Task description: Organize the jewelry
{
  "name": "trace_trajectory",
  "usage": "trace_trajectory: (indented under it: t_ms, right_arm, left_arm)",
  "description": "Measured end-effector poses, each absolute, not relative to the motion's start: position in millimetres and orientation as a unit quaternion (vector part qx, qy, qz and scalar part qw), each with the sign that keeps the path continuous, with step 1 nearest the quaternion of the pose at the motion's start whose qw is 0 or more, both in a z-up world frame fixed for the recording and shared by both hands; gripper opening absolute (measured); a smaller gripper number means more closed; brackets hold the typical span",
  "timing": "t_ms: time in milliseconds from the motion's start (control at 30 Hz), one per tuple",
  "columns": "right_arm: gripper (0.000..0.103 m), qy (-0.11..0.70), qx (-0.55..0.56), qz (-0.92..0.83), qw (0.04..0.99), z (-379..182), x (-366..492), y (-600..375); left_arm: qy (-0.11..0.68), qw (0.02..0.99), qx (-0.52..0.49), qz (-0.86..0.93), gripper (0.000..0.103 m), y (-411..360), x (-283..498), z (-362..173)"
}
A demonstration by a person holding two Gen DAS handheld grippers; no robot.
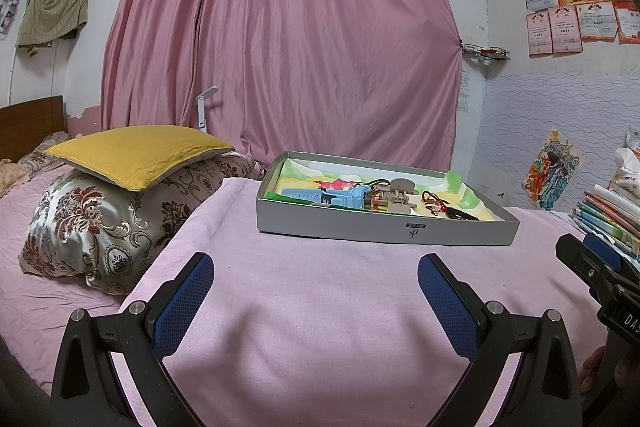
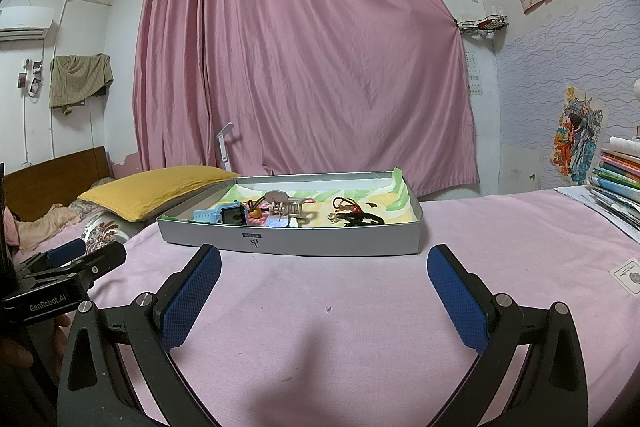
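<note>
A shallow grey box (image 1: 384, 227) (image 2: 292, 241) lined with a yellow-green cloth sits on the pink-covered table ahead of both grippers. Inside lie a blue watch (image 1: 320, 195) (image 2: 218, 215), a beige hair claw (image 1: 398, 195) (image 2: 284, 207), a red cord piece (image 1: 432, 199) (image 2: 344, 205) and dark items (image 1: 462, 214) (image 2: 368, 219). My left gripper (image 1: 316, 267) is open and empty, short of the box. My right gripper (image 2: 324, 259) is open and empty, just in front of the box's near wall. Each gripper shows at the edge of the other's view.
A yellow cushion (image 1: 140, 155) on a patterned pillow (image 1: 104, 227) lies on the bed to the left. A stack of books (image 1: 608, 215) (image 2: 620, 179) stands at the right. A pink curtain (image 1: 280, 47) hangs behind. A white label (image 2: 628, 275) lies on the cloth at right.
</note>
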State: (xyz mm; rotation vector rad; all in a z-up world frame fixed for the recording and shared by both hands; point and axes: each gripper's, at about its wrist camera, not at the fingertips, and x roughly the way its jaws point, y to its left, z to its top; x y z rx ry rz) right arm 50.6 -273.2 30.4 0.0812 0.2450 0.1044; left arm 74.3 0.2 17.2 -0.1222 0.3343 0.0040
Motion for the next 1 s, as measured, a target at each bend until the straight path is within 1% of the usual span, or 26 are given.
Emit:
trace_trajectory:
  t_ms: [1000]
  right_arm:
    - [0.101, 0.123, 0.040, 0.052, 0.990, 30.2, 49.2, -271.1]
  left_arm:
    - [0.164, 0.985, -0.058, 0.012, 0.102, 6.3, 73.8, 15.4]
